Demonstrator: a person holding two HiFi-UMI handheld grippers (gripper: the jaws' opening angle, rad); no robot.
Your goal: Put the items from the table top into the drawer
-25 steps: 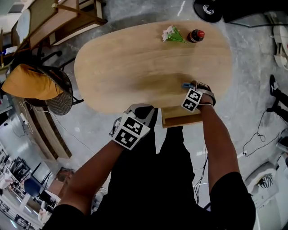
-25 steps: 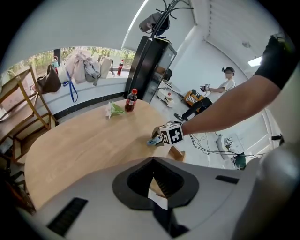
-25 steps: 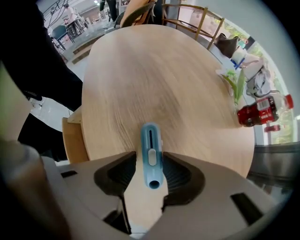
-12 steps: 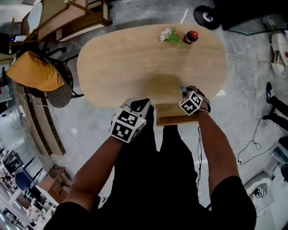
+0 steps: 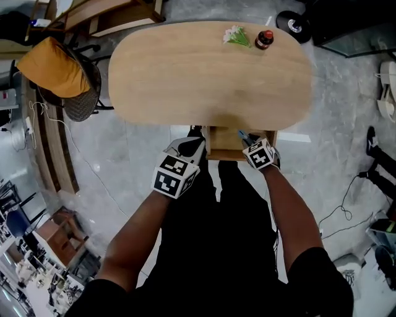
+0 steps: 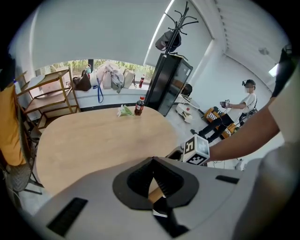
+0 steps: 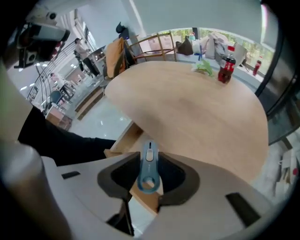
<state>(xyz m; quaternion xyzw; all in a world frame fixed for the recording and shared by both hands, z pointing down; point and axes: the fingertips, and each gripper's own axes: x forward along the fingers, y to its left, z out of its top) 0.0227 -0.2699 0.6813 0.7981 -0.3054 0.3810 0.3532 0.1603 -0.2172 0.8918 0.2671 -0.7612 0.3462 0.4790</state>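
My right gripper (image 5: 244,137) hangs over the open wooden drawer (image 5: 226,147) under the table's near edge. Its jaws have just been closing and are shut on a slim blue cutter (image 7: 148,166) with a ring at its end, which also shows as the blue cutter (image 5: 242,134) from above. My left gripper (image 5: 192,143) is beside the drawer's left end, its tips together with nothing between them (image 6: 152,161). On the far side of the oval table (image 5: 210,74) lie a small bunch of flowers (image 5: 235,35) and a dark red-capped bottle (image 5: 265,39).
A chair with an orange cushion (image 5: 55,68) stands left of the table, with a wooden shelf (image 5: 117,15) behind it. A tall black cabinet (image 6: 171,84) and a person (image 6: 246,101) are beyond the table. Cables (image 5: 337,210) trail on the floor at right.
Both grippers have drawn back toward the person. The right one has carried the blue cutter off the tabletop's edge to above the open drawer; the left has shifted right toward the drawer.
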